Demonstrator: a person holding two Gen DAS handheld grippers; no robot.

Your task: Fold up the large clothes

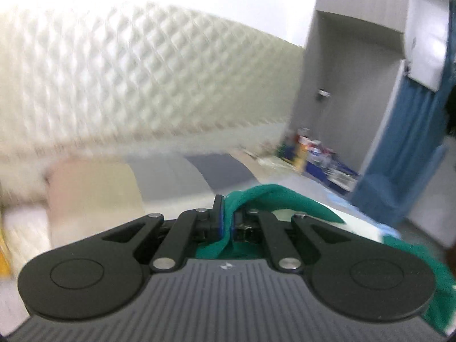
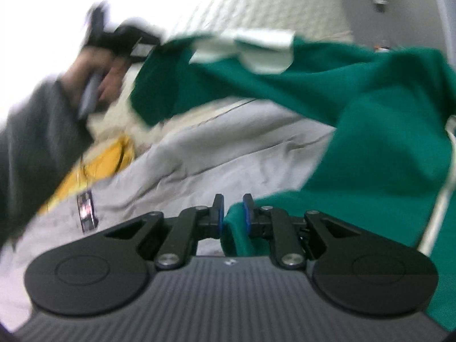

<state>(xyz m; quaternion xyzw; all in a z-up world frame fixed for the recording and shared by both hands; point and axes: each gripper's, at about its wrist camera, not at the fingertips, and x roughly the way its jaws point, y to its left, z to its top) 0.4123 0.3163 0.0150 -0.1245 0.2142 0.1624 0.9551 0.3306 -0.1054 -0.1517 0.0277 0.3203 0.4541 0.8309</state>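
A large green garment (image 2: 370, 108) with a pale lining patch (image 2: 256, 51) hangs stretched in the air above the bed. My left gripper (image 1: 226, 216) is shut on a fold of the green garment (image 1: 273, 199), held high; it also shows far left in the right wrist view (image 2: 134, 42), in a hand. My right gripper (image 2: 232, 216) holds the garment's lower edge between its jaws, which stand slightly apart around the cloth. Both views are blurred.
A bed with a grey sheet (image 2: 213, 156) lies below, with a quilted white headboard (image 1: 142, 79) behind. A yellow item (image 2: 94, 165) lies at the bed's left. A grey wardrobe (image 1: 350, 85), blue curtain (image 1: 399, 156) and cluttered boxes (image 1: 313, 154) stand right.
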